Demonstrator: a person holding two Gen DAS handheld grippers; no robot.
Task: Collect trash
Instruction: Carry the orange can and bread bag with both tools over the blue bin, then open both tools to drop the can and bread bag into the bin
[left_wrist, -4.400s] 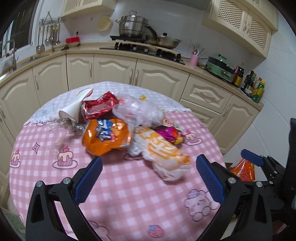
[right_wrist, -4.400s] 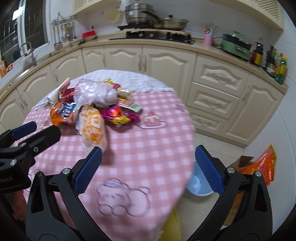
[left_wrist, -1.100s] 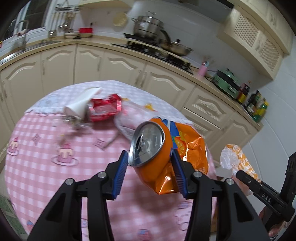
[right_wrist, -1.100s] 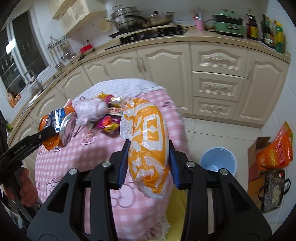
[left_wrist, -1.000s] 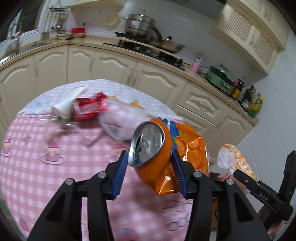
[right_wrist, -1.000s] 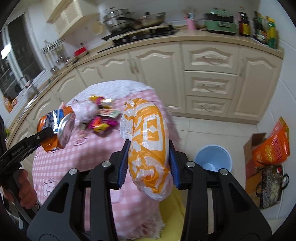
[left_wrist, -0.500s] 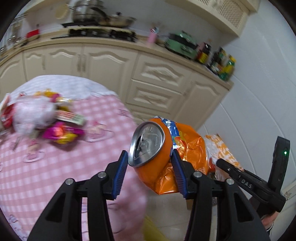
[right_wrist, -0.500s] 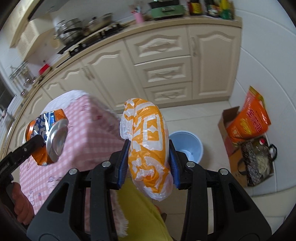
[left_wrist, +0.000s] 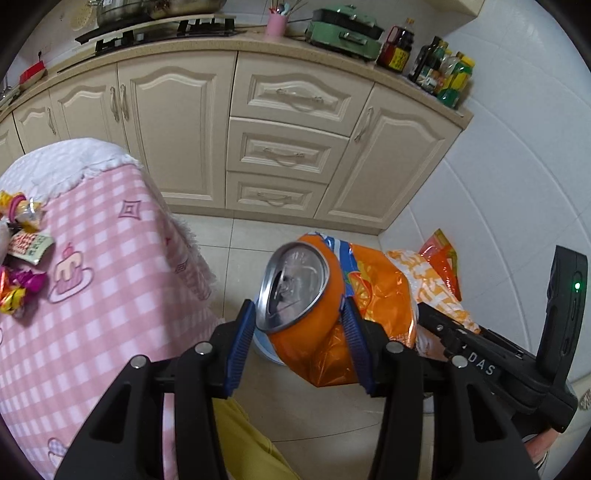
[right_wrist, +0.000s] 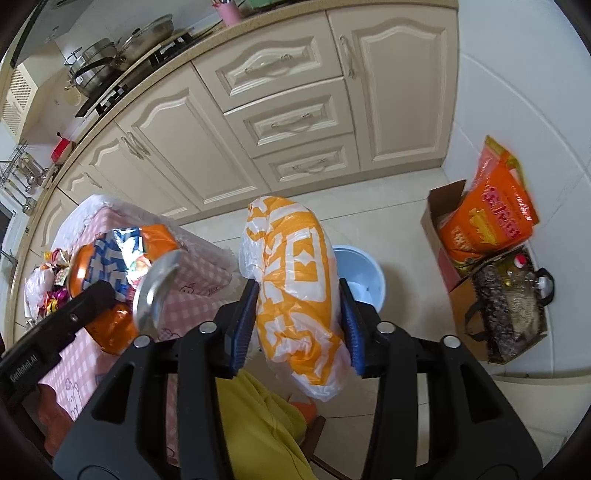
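Note:
My left gripper (left_wrist: 300, 328) is shut on an orange soda can (left_wrist: 299, 295) together with an orange foil snack bag (left_wrist: 376, 291), held above the floor beside the table. My right gripper (right_wrist: 297, 295) is shut on an orange-and-white plastic bag (right_wrist: 295, 273), held over a light blue bin (right_wrist: 364, 273) on the floor. The can and left gripper (right_wrist: 110, 295) show at the left of the right wrist view. The bin's rim (left_wrist: 264, 349) peeks out under the can. Several wrappers (left_wrist: 20, 258) lie on the pink checked table (left_wrist: 96, 295).
Cream kitchen cabinets (left_wrist: 280, 155) stand behind. A cardboard box with an orange bag (right_wrist: 487, 221) and a dark carry bag (right_wrist: 509, 302) sit by the white wall. A yellow cloth (right_wrist: 258, 417) lies below the grippers.
Both grippers, still holding their trash, have swung right and down, away from the table top. The blue bin now sits directly beyond the right gripper's bag.

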